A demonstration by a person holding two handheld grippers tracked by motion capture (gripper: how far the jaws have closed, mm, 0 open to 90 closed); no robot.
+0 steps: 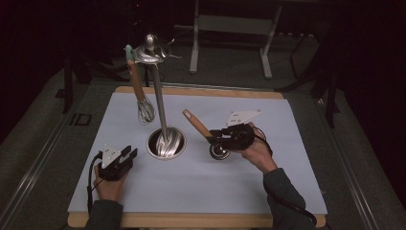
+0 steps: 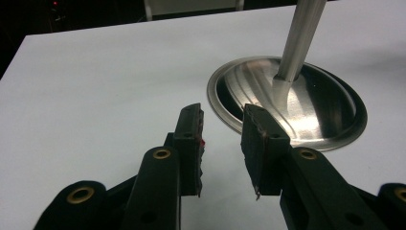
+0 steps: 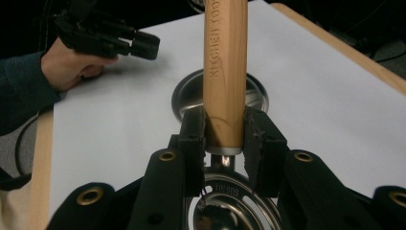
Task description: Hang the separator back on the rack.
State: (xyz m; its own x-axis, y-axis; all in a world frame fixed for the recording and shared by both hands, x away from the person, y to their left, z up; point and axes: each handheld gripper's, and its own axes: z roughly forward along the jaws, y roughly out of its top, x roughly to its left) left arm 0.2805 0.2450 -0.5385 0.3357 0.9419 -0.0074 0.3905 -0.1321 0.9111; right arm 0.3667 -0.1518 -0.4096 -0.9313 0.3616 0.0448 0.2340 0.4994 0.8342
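A steel utensil stand rises from a round base [image 1: 166,143] [image 2: 311,110] to a hook ring [image 1: 151,50] at its top. From the ring hangs a whisk [image 1: 145,111] with a wooden handle. My right gripper [image 1: 214,136] [image 3: 225,139] is shut on the lower end of another utensil's wooden handle [image 1: 196,123] [image 3: 225,62], just right of the base. That utensil's round metal head [image 1: 219,151] [image 3: 230,206] hangs below the jaws, close above the table. My left gripper [image 1: 129,154] [image 2: 222,143] stands open and empty, low over the table, just left of the base.
A white sheet [image 1: 268,182] covers the wooden table, whose edge [image 1: 191,220] runs along the front. Beyond the table lies dark floor with a grey metal frame [image 1: 230,28]. The person's sleeves and hands come in from the bottom.
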